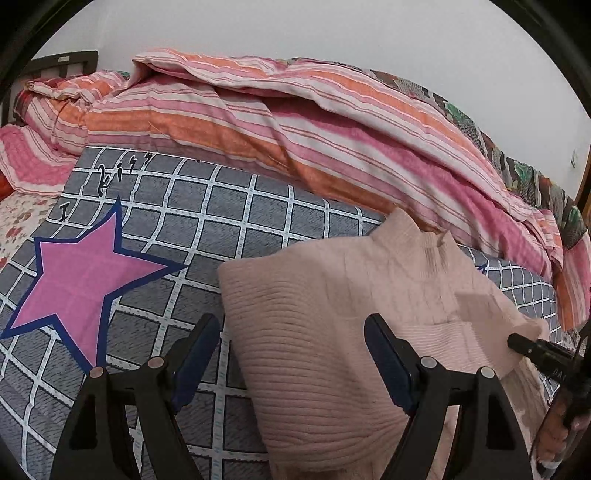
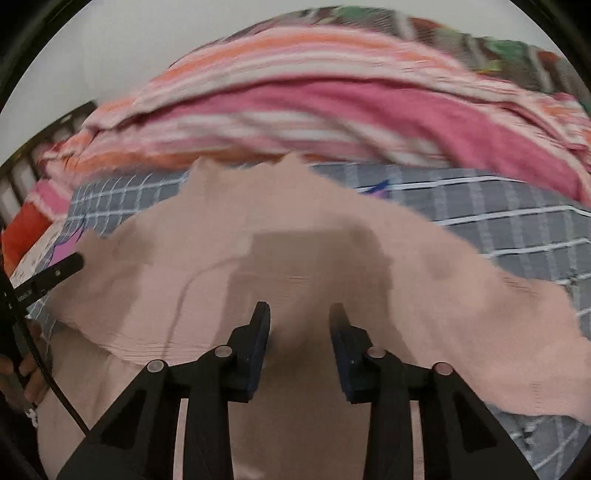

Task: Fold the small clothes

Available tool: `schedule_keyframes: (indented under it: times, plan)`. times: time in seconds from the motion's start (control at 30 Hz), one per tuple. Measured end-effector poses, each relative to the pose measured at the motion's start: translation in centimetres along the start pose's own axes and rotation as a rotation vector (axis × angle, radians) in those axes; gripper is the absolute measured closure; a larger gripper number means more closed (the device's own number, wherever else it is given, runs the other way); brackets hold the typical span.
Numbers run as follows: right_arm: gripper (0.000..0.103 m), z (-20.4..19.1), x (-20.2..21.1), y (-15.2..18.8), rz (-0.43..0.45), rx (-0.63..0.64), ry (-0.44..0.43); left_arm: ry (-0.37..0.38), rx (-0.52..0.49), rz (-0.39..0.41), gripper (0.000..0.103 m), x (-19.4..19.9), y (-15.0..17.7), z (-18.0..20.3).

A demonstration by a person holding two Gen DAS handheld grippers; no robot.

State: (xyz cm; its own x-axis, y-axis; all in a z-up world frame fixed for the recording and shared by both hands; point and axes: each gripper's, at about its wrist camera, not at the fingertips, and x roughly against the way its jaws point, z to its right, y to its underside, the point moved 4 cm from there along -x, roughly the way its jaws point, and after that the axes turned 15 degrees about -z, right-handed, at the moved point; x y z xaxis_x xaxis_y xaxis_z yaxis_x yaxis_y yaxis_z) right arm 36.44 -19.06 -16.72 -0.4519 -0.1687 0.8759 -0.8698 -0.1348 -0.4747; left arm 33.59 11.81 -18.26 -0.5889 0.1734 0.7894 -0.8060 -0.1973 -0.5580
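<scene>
The right wrist view is smeared by motion, so the knit of the pink sweater (image 2: 295,229) and the quilt stripes blur there. The sweater's lower part runs off the bottom of both views. A hand (image 1: 554,439) at the left wrist view's right edge is half cut off.

The sweater lies on a grey checked sheet (image 1: 229,206) printed with a pink star (image 1: 85,280), its collar toward a bunched pink-and-orange striped quilt (image 1: 295,122) along a white wall (image 1: 369,29); a dark headboard (image 1: 62,62) shows at far left. Black lettering above the star is too small to read.

The left gripper (image 1: 291,343) stands wide apart, straddling the sweater's left edge, pinching nothing. The right gripper (image 2: 300,317) is partly closed over the sweater; whether its pads press cloth I cannot tell.
</scene>
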Motion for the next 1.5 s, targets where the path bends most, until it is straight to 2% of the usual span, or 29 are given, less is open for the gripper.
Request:
schedule_keyframes:
  times: [0.07, 0.13, 0.17, 0.23, 0.33, 0.43, 0.53, 0.6, 0.63, 0.73, 0.77, 0.83, 0.9, 1.1, 1.2, 1.3, 1.4, 1.5]
  plan:
    - [0.070, 1.8, -0.7, 0.1, -0.038, -0.059, -0.037, -0.003, 0.002, -0.011, 0.024, -0.1, 0.0, -0.1]
    - [0.080, 2.6, -1.7, 0.2, -0.085, -0.092, -0.072, -0.003, 0.004, -0.022, 0.024, -0.3, 0.0, -0.1]
    - [0.080, 3.0, -2.1, 0.4, -0.095, -0.109, -0.101, -0.003, 0.004, -0.025, 0.024, -0.4, 0.0, -0.1]
    - [0.093, 3.1, -2.1, 0.8, -0.088, -0.114, -0.128, -0.007, -0.001, -0.029, 0.024, -0.4, 0.0, 0.0]
    - [0.097, 3.0, -1.8, 1.0, -0.056, -0.105, -0.155, 0.007, -0.012, -0.016, 0.024, 0.0, 0.1, 0.1]
    - [0.098, 2.9, -0.7, 0.5, 0.019, -0.095, -0.174, 0.041, -0.015, 0.044, 0.023, 1.3, 0.2, 0.1]
    - [0.098, 3.9, 1.1, 0.2, 0.110, -0.128, -0.109, 0.051, -0.016, 0.068, 0.023, 1.7, 0.2, 0.1]
    - [0.098, 5.0, 2.0, 0.2, 0.147, -0.173, 0.005, 0.040, -0.015, 0.049, 0.023, 1.3, 0.1, 0.1]
    - [0.098, 5.4, 1.8, 0.2, 0.134, -0.185, 0.029, 0.027, -0.012, 0.030, 0.023, 0.8, 0.1, 0.0]
    - [0.098, 5.9, -0.8, 0.4, 0.005, -0.203, 0.076, -0.012, 0.000, -0.062, 0.023, -1.0, 0.0, -0.2]
    - [0.098, 6.5, -1.8, 0.6, -0.046, -0.220, 0.078, -0.021, 0.006, -0.080, 0.023, -1.4, 0.0, -0.3]
    - [0.098, 7.1, -1.9, 0.8, -0.052, -0.244, 0.043, -0.059, 0.025, -0.122, 0.023, -2.2, 0.1, -0.7]
    - [0.098, 7.4, -1.8, 1.0, -0.048, -0.257, 0.034, -0.069, 0.023, -0.131, 0.023, -2.4, 0.1, -0.7]
    - [0.098, 7.1, -1.9, 1.1, -0.035, -0.248, 0.061, -0.066, 0.012, -0.116, 0.023, -2.1, 0.2, -0.5]
    - [0.098, 7.5, -1.1, 1.2, 0.007, -0.282, 0.043, -0.019, -0.020, -0.048, 0.023, -0.7, 0.2, 0.3]
    - [0.098, 8.3, -1.2, 1.4, -0.010, -0.310, 0.022, -0.023, -0.075, 0.008, 0.023, 0.3, 0.4, 1.5]
    - [0.098, 8.6, -1.2, 1.5, -0.022, -0.312, 0.031, -0.054, -0.102, -0.017, 0.023, -0.3, 0.2, 2.1]
    - [0.098, 8.5, -1.0, 1.7, -0.018, -0.299, 0.061, -0.058, -0.075, -0.052, 0.023, -0.8, 0.0, 1.4]
